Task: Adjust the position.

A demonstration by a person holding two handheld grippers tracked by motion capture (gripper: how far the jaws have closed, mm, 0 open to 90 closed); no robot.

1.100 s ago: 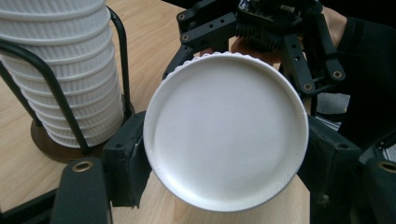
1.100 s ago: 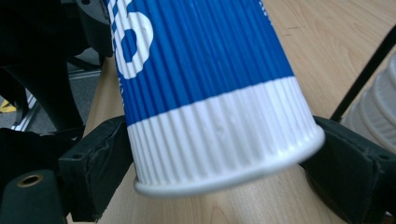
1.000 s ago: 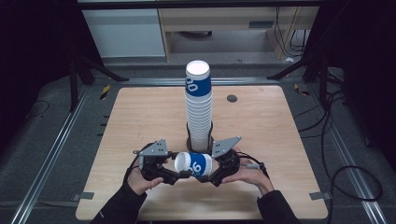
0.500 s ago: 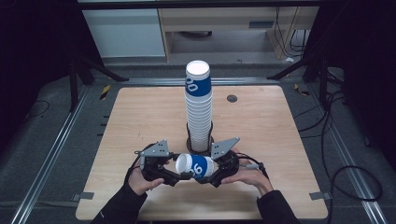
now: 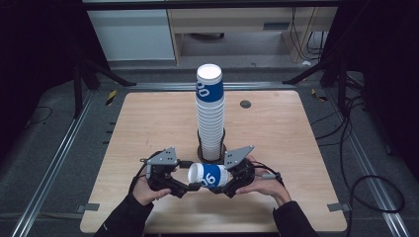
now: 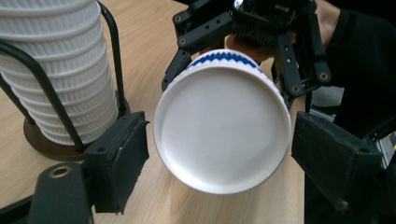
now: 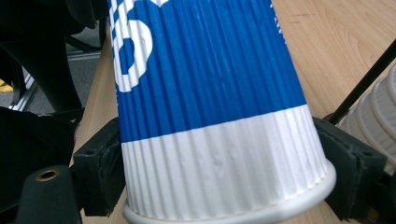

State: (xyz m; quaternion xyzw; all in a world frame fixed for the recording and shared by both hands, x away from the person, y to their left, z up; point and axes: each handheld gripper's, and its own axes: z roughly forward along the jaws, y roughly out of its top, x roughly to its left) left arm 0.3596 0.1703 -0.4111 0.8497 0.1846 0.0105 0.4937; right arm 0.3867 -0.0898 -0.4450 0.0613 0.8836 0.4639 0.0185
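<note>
A blue and white ribbed paper cup [image 5: 210, 175] lies level just above the table's near edge, held between both grippers. My right gripper [image 5: 225, 183] has just been closing and now presses its pads on the cup's white band by the rim [image 7: 224, 182]. My left gripper [image 5: 193, 181] is at the cup's narrow end; the white base [image 6: 222, 126] faces its camera with a pad against each side. Behind them a tall stack of upturned cups [image 5: 210, 113] stands in a black wire holder [image 5: 211, 150].
The wooden table [image 5: 296, 148] has a small dark round mark [image 5: 245, 103] at the back right. The stack's wire holder [image 6: 60, 126] stands close to the left gripper. Metal rails and cables run along both sides of the table.
The right gripper's jaws have narrowed onto the cup's rim end. Both hands and the cup stay in the same place.
</note>
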